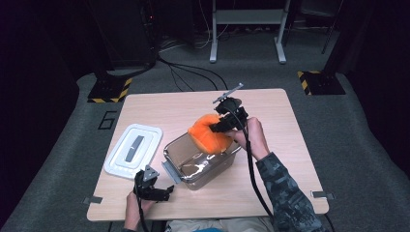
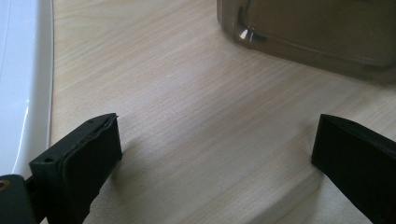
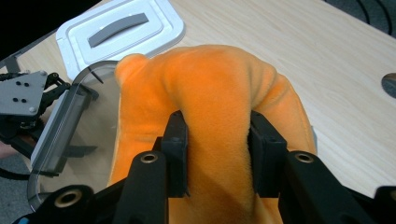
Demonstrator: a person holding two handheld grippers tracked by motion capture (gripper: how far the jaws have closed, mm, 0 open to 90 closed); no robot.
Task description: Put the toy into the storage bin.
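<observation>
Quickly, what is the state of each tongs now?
Left tongs: open, holding nothing, low over the table.
Right tongs: closed on the orange plush toy, at the clear container.

Right gripper [image 3: 217, 144]: matte black, two flat rectangular jaws on angular arms, a round brass-ringed pivot hole in each arm. Black cable [image 1: 254, 179] trails along a camouflage-patterned grey sleeve [image 1: 285, 193]. Left gripper [image 1: 153, 189]: black, blocky jaws with thick pads, topped by a grey three-cornered plate [image 3: 19, 93] with small dark screw holes.
</observation>
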